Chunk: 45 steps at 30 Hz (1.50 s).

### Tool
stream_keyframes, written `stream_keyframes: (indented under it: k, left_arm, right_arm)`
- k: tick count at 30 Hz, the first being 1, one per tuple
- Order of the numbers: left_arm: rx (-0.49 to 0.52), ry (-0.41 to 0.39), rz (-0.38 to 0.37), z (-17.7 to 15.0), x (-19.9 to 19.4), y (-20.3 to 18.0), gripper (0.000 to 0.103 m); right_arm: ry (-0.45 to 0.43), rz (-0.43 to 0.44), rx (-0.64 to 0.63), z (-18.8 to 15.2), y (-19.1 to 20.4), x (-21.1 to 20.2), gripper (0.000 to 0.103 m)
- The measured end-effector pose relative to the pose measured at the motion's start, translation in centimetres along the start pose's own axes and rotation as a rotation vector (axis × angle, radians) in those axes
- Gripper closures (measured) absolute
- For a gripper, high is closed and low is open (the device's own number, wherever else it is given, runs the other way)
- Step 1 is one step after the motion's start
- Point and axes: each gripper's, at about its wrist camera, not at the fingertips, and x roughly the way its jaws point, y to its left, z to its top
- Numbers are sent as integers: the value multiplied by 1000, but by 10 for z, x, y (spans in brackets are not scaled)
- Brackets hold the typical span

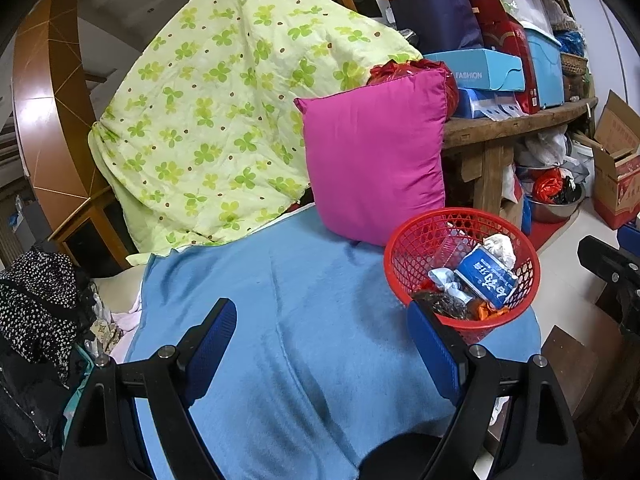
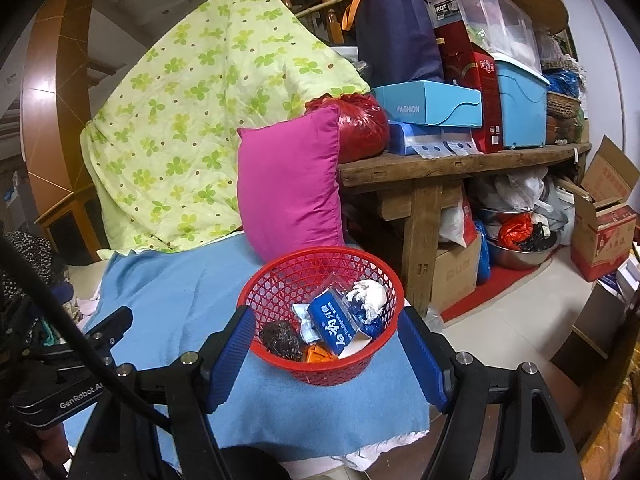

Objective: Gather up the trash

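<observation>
Where blue fleece blanket [image 2: 168, 300] lies: round red mesh basket [image 2: 280, 276]; crumpled paper [image 2: 370, 292]

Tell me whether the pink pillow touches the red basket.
Apart. In the left wrist view, blue blanket shows between the pink pillow and the red basket.

- "FASHION", white capitals on the side of a light blue box [image 2: 428, 106] on the wooden bench, at about 1 o'clock from the red basket [image 2: 320, 372]; readable in both views.
- "ROX", white letters on a black label on a clear plastic storage bin [image 2: 480, 16], at 1 o'clock above the light blue box.
- "GenRobot.AI", pale lettering on the black body of the left gripper [image 2: 116, 322], at 9 o'clock in the right wrist view.
- Large white characters on a blue carton [image 2: 332, 320] inside the red basket; not legible.
</observation>
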Motion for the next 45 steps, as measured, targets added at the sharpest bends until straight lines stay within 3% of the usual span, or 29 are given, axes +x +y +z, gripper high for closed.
stream_keyframes:
  k: [13, 29, 45]
  left_arm:
    - [-10, 38, -22, 0, 37, 4, 16]
    - [-25, 41, -68, -1, 59, 14, 16]
    - [1, 37, -81, -3, 47, -4, 16]
  right_arm:
    - [31, -12, 22, -3, 1, 39, 26]
    - [20, -73, 13, 4, 12, 53, 26]
    - [30, -52, 34, -10, 3, 43, 26]
